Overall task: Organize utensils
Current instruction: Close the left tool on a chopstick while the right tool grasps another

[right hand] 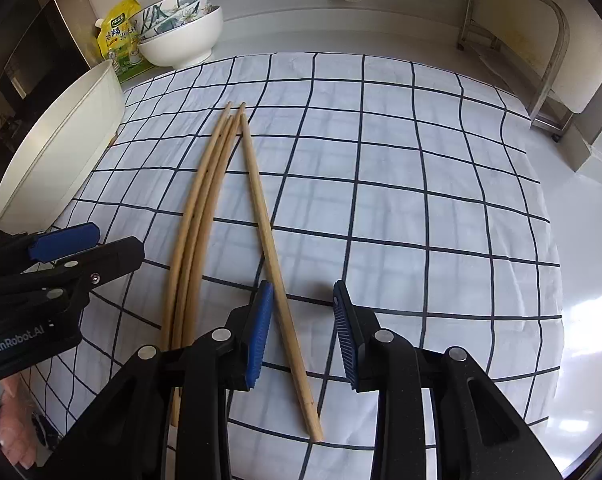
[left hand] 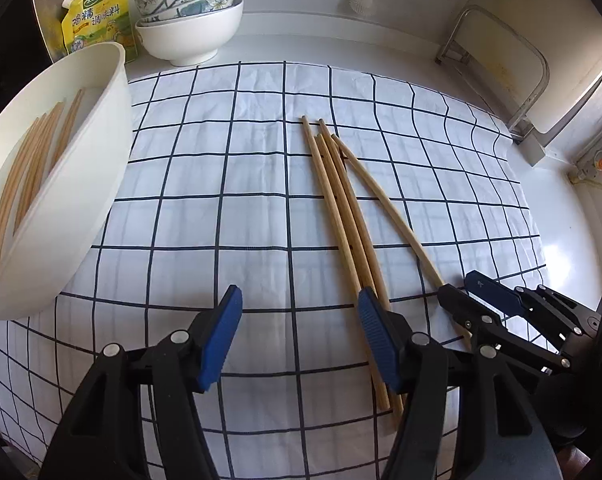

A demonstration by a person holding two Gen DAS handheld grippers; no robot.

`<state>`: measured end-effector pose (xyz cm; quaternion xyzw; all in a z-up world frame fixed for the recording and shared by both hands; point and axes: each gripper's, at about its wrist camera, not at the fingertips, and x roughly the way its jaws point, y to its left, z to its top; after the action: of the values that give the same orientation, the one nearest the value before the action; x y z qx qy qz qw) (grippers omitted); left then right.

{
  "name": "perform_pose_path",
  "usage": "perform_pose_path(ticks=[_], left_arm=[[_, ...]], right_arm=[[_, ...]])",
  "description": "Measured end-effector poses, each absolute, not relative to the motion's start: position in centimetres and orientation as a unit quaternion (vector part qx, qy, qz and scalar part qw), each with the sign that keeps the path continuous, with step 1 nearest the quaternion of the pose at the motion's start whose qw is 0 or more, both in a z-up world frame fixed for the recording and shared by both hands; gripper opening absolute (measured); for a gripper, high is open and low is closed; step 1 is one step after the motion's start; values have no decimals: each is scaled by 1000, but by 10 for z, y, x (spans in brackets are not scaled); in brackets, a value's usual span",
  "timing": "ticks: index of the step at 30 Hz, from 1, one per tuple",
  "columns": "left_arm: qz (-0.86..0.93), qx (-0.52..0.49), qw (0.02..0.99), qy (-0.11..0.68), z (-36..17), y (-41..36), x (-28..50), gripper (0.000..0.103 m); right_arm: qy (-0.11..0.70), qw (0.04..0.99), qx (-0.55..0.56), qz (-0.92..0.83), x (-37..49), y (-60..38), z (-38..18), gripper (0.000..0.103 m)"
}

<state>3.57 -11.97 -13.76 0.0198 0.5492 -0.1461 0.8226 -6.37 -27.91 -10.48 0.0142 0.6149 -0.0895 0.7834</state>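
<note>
Left gripper point(left hand: 301, 332): jaws apart and empty, low over the checked cloth point(left hand: 229, 216) that covers the tabletop point(left hand: 561, 208). Its right finger point(left hand: 375, 336) lies over the near ends of three loose chopsticks point(left hand: 341, 208); whether it touches them cannot be told.

Right gripper point(right hand: 301, 328): jaws apart, straddling the single chopstick point(right hand: 269, 252). This stick passes just inside the left pad point(right hand: 261, 332), but no clamping is visible, and its near end lies on the cloth between the two fingers. The three-stick bundle runs just to the left of this gripper, partly hidden under its left arm.

The two grippers sit side by side. In the left wrist view, the right gripper appears at the lower right with its tips near the single chopstick. In the right wrist view, the left gripper appears at the left edge.

Ahead of both grippers, the four chopsticks fan away across the cloth, their far tips close together.

Ahead and to the left of the left gripper, a large white tub point(left hand: 85, 200) rests on the cloth edge and holds several more chopsticks point(left hand: 33, 168) lying along its inner wall.

Farthest, beyond the tub: a yellow seasoning pouch point(left hand: 97, 12) and beside it a stack of bowls point(left hand: 189, 20), patterned bowls nested in a plain white one. A metal rack point(left hand: 497, 72) stands at the far right against the wall.
</note>
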Motion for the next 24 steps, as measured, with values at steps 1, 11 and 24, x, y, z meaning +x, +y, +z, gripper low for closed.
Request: perform_pose_path(ticks=[1,11,24], left_arm=[[-145,22,823,550,-139,-122,37,59],[-132,30,823,552,-149,-134,43,59],[-109,52,824,553,-158,-131,41,64]], right_arm=[[614,784,16,-87,-64,-281,-104,30],[602,795,18,-70,-65,-283,-98,32],[605,794,-9,-62,-55,-276,-109,32]])
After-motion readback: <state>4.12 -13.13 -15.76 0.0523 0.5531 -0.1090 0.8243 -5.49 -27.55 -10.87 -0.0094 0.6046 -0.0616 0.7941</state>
